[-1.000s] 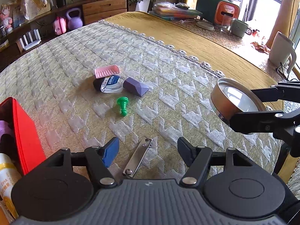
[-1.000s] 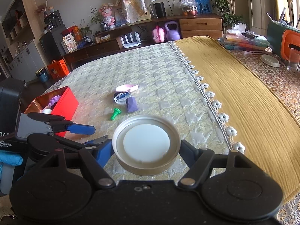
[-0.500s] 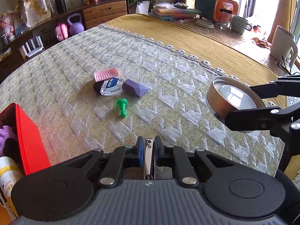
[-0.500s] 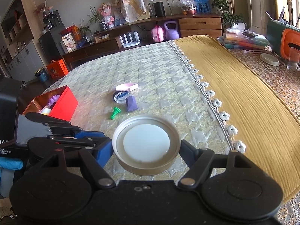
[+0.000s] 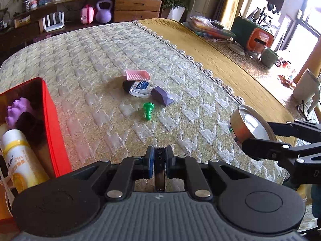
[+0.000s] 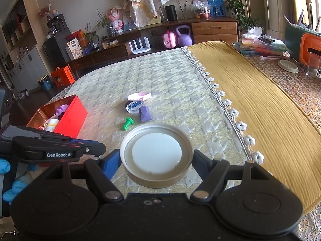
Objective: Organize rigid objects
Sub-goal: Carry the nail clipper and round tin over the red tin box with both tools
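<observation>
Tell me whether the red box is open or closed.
Open. The red box has no lid on it, and both views look straight in at a white bottle and a purple toy inside.

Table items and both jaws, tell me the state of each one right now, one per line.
Left gripper: jaws shut on the nail clipper, lifted off the cloth.
Right gripper: jaws shut on the metal lid, held above the table.
Red box: open, partly filled.
Green pawn: lying on its side.
Purple block: resting on the cloth.
Pink tray: lying against the clear-topped case.
</observation>
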{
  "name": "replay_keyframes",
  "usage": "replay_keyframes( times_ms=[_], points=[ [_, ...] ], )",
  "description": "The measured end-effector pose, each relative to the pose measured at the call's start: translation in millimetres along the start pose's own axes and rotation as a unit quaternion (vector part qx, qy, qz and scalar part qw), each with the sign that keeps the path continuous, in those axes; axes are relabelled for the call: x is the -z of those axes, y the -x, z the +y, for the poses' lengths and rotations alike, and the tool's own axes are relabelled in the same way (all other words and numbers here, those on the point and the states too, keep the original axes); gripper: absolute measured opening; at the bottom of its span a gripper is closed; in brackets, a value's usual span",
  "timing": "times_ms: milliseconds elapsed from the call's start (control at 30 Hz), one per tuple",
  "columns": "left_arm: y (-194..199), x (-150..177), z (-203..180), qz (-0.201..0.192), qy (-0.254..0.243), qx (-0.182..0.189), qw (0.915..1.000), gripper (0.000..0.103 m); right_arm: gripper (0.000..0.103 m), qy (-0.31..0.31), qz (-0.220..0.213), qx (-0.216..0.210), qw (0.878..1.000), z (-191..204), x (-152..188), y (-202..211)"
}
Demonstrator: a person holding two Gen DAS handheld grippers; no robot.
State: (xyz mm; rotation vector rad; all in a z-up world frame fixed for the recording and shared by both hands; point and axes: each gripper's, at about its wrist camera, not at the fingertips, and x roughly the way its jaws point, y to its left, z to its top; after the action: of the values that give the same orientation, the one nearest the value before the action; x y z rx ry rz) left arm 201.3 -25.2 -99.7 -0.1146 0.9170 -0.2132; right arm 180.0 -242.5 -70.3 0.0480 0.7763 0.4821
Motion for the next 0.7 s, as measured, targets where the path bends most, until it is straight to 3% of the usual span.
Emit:
replay_keyframes(
  times_ms=[233, 700],
  points=[
    [23.7, 4.6, 12.0, -0.011, 0.041, 0.009, 0.9991, 0.011, 0.076, 0.009, -0.006, -0.003, 1.0, 9.8, -0.5, 7.3],
    [60.2, 4.2, 24.2, -0.047, 0.067, 0.012, 0.9965, 0.011, 0.076, 0.026, -0.011, -0.006, 1.0, 29.2, -1.3, 18.7]
  ],
)
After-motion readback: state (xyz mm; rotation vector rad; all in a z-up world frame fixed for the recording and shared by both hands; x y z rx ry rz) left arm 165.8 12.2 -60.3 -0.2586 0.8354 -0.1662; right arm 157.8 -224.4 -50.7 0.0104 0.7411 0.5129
